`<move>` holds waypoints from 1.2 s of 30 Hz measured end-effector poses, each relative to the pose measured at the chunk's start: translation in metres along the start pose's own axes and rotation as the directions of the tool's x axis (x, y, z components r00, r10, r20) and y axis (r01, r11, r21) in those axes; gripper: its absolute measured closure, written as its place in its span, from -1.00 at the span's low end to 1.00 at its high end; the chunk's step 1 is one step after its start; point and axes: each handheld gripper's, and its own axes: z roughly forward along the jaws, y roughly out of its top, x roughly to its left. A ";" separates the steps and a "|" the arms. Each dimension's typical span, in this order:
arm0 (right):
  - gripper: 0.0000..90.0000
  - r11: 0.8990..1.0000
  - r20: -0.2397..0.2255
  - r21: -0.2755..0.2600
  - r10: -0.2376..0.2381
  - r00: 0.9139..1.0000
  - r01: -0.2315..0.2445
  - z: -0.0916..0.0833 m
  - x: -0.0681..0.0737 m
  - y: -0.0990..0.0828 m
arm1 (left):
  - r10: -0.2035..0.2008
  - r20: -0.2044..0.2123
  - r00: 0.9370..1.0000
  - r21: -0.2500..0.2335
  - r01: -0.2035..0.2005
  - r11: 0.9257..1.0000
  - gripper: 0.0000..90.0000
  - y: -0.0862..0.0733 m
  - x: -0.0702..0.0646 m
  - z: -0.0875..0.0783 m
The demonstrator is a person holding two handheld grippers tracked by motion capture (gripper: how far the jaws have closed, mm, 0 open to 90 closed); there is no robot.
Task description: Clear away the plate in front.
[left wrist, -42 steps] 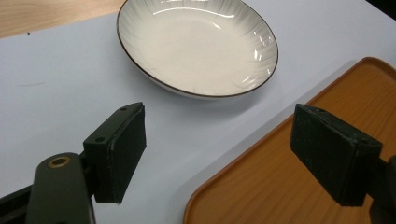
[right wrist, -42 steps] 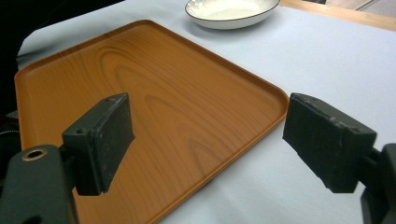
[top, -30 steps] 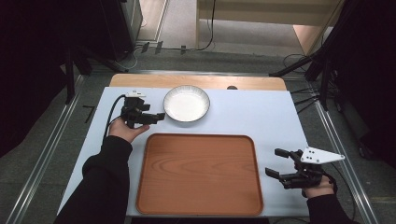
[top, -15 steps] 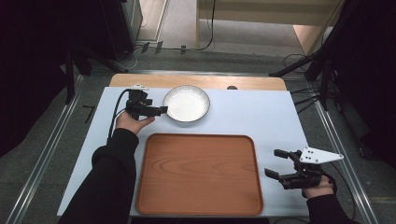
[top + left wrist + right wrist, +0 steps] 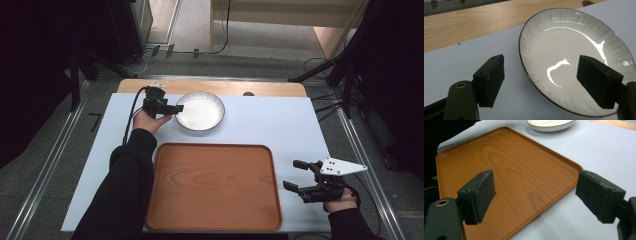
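Note:
A white shallow plate [image 5: 200,111] with a dark rim stands on the far middle of the table. My left gripper [image 5: 176,108] is at its left edge. In the left gripper view the plate's rim [image 5: 524,67] passes between the jaws, one pad over the table and the other over the plate's [image 5: 574,37] inside. The left gripper [image 5: 541,65] is open; its jaws have just been closing a little and no pad touches the plate. An empty wooden tray [image 5: 215,185] lies at the near middle. My right gripper [image 5: 291,174] stands open, right of the tray [image 5: 511,170], holding nothing.
The pale blue tabletop [image 5: 280,125] has free room right of the plate and around the tray. A bare wooden strip [image 5: 250,88] runs along the far edge. Metal rails [image 5: 55,150], cables and dark stands surround the table on the floor.
My left hand has moved right along the far side until its jaws straddle the plate's left rim. The right hand, plate and tray have stayed in place.

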 end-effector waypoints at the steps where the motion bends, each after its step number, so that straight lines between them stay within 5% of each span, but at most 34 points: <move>1: -0.62 1.000 0.000 0.000 0.000 1.000 0.000 0.000 0.000 0.000 | -0.007 -0.007 1.000 0.003 0.007 1.000 -0.49 0.000 0.001 0.003; 8: -0.62 1.000 -0.002 0.001 -0.003 1.000 0.003 0.000 0.000 0.000 | -0.108 -0.018 0.994 0.006 0.108 0.994 -0.26 -0.006 0.008 0.029; 13: -0.62 1.000 -0.004 -0.003 0.000 1.000 0.000 -0.001 0.000 0.000 | -0.125 -0.053 0.991 0.008 0.125 0.992 0.00 -0.009 0.007 0.039; 18: -0.62 1.000 -0.004 -0.002 -0.001 1.000 0.001 -0.001 0.001 0.000 | -0.179 -0.091 0.980 -0.001 0.179 0.984 0.21 -0.010 0.007 0.045; 19: -0.62 1.000 -0.004 -0.002 -0.003 1.000 0.003 -0.001 0.001 0.000 | -0.183 -0.094 0.979 -0.001 0.184 0.983 0.39 -0.011 0.007 0.046; 25: -0.62 1.000 -0.001 0.002 -0.005 1.000 0.005 -0.003 0.000 -0.001 | -0.226 -0.048 0.973 -0.023 0.225 0.974 0.62 -0.012 0.006 0.055; 29: -0.62 1.000 0.003 0.000 -0.002 1.000 0.002 -0.003 0.001 -0.001 | -0.298 0.013 0.954 -0.043 0.298 0.953 0.63 -0.014 0.012 0.059; 33: -0.62 1.000 0.004 0.002 -0.005 1.000 0.005 -0.003 0.000 -0.001 | -0.313 0.026 0.949 -0.054 0.314 0.948 0.67 -0.015 0.013 0.061; 34: -0.62 1.000 -0.001 0.011 -0.006 1.000 0.006 -0.003 0.001 -0.001 | -0.366 0.059 0.929 -0.049 0.369 0.928 0.71 -0.016 0.018 0.061; 35: -0.62 1.000 -0.001 0.011 -0.006 1.000 0.006 -0.003 0.001 -0.001 | -0.366 0.059 0.929 -0.049 0.369 0.928 0.76 -0.016 0.018 0.061; 36: -0.62 1.000 -0.005 0.006 -0.007 1.000 0.007 -0.002 0.001 -0.001 | -0.399 0.073 0.914 -0.040 0.402 0.915 0.78 -0.015 0.020 0.060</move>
